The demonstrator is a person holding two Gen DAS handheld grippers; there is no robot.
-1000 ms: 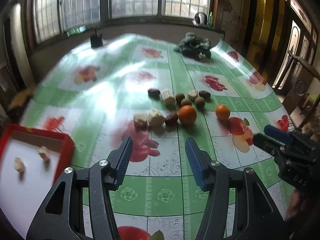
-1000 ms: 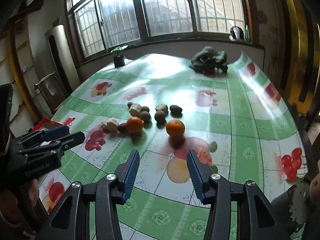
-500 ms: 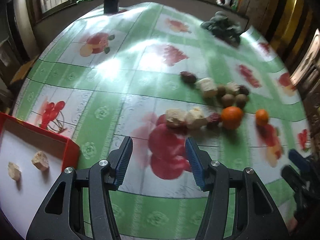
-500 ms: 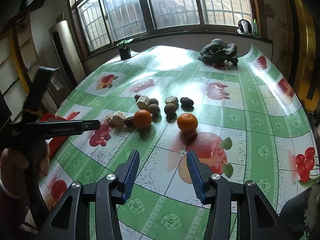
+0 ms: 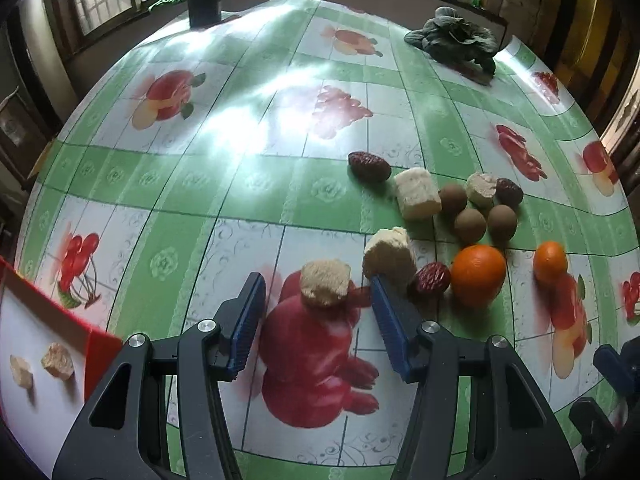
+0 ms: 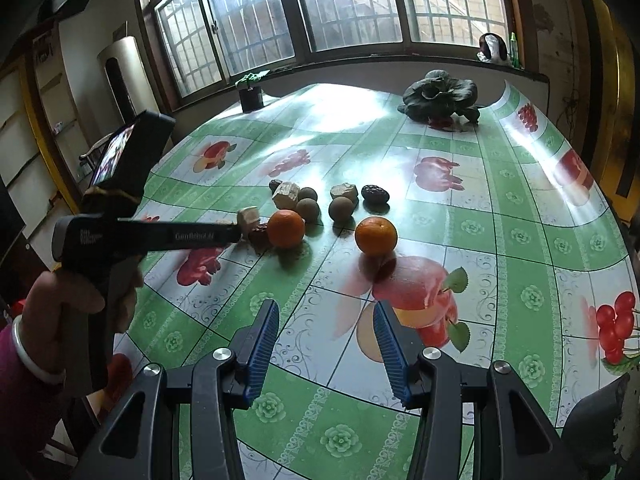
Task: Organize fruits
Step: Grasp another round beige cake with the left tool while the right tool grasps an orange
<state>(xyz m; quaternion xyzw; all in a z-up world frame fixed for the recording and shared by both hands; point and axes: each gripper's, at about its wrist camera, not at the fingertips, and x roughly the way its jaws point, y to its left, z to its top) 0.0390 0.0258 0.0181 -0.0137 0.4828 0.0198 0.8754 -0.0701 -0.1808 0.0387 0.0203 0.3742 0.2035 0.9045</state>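
Observation:
On the fruit-print tablecloth lies a cluster: a tan chunk (image 5: 325,288), a pale chunk (image 5: 390,258), a red date (image 5: 430,282), a large orange (image 5: 478,274), a small orange (image 5: 550,262) and several brown round fruits (image 5: 470,224). My left gripper (image 5: 316,292) is open, with the tan chunk between its fingertips and a gap on each side. At the lower left a red tray (image 5: 100,344) holds two small pieces (image 5: 58,360). My right gripper (image 6: 326,312) is open over bare cloth, short of the small orange (image 6: 376,236). It holds nothing.
A dark leafy vegetable (image 5: 456,40) and a black pot (image 5: 205,10) stand at the table's far end by the windows. In the right wrist view a person's hand (image 6: 80,300) holds the left gripper's handle, which carries a phone (image 6: 128,156).
The left gripper has moved forward and down to the cluster, so the tan chunk now sits between its fingers. The right gripper has barely moved.

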